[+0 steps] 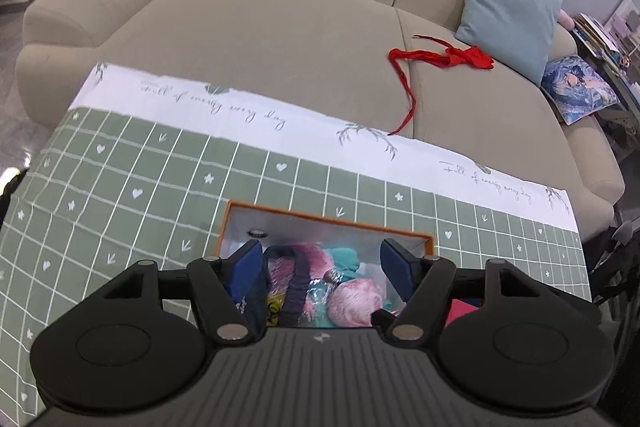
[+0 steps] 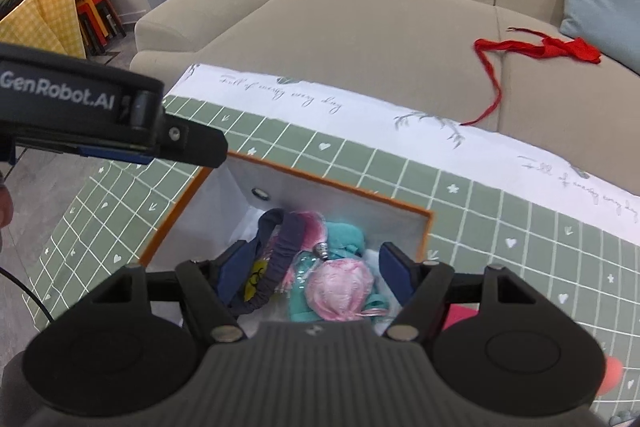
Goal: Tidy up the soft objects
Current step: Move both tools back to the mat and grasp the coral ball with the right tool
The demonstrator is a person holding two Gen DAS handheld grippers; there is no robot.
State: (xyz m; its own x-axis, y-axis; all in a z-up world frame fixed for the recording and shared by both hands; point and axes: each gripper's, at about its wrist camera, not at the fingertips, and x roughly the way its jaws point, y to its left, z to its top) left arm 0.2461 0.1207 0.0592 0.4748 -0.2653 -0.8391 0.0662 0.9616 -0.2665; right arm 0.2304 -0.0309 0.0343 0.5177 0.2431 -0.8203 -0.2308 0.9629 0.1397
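Note:
An orange-rimmed box (image 1: 328, 217) (image 2: 320, 183) stands on the green checked tablecloth (image 1: 120, 187). It holds a navy elastic headband (image 1: 298, 287) (image 2: 280, 247), a pink fluffy ball (image 1: 356, 301) (image 2: 340, 287) and teal cloth (image 1: 344, 257) (image 2: 346, 233). My left gripper (image 1: 320, 261) hovers above the box, open, with nothing between its blue pads. In the right wrist view it (image 2: 200, 147) shows side-on over the box's left corner. My right gripper (image 2: 316, 265) also hangs open over the box. A red ribbon (image 1: 440, 57) (image 2: 540, 47) lies on the beige sofa (image 1: 280, 27).
A light blue cushion (image 1: 508, 11) leans at the sofa's right end, and a printed blue pillow (image 1: 576, 87) lies beyond it. Something pink (image 1: 460, 309) (image 2: 460, 317) lies right of the box. A yellow checked table and stacked stools (image 2: 92, 15) stand at far left.

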